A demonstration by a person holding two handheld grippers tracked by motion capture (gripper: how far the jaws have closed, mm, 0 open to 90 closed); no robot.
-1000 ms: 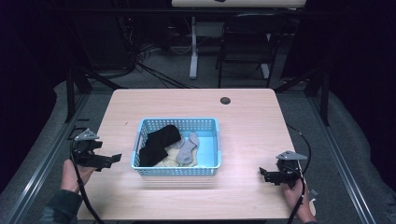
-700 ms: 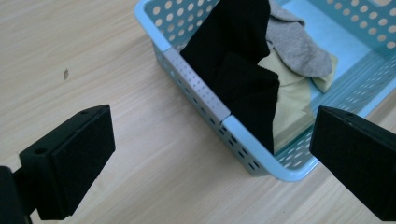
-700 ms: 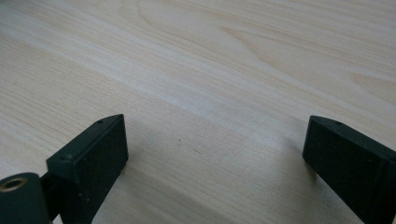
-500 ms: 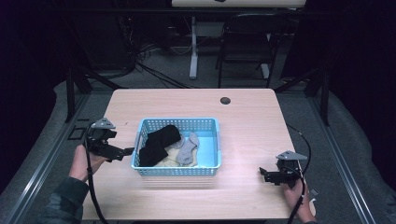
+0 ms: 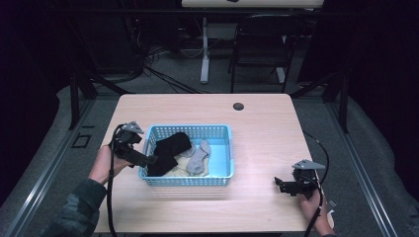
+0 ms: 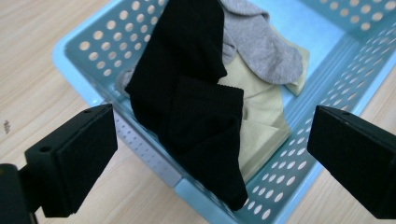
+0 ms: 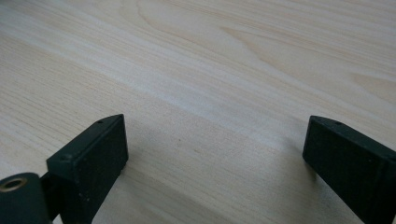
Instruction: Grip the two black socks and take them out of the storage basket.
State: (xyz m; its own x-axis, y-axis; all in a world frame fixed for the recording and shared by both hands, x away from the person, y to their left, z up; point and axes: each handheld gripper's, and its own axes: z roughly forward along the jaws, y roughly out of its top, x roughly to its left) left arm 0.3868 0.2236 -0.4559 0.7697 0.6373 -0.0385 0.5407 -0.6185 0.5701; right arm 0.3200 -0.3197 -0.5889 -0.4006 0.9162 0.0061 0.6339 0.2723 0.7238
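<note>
Left claw (image 5: 148,159) hovers at the left end of the blue basket (image 5: 217,131), its jaws spread wide and gripping nothing; in the left gripper view the black sock (image 6: 196,107) lies between them but below, untouched. That sock drapes over the basket's near wall, its toe end hanging past the rim, and it covers much of a pale yellow-green sock (image 6: 261,116) beneath, whose full outline cannot be made out. A grey sock (image 6: 261,44) lies deeper in the basket, partly tucked under the black one and cut off by the top edge of the left gripper view. From above, the black sock (image 5: 168,150) fills the basket's left half and the grey sock (image 5: 197,158) sits near its middle. The person's left hand (image 5: 106,163) grips the tool from the basket's left side, forearm and sleeve angling in from the lower left corner. Right claw (image 5: 282,184) sits low over the bare wooden surface (image 5: 257,118), well to the right of the basket, jaws also wide apart and empty, with the right hand (image 5: 314,207) partly cut off by the bottom edge.
</note>
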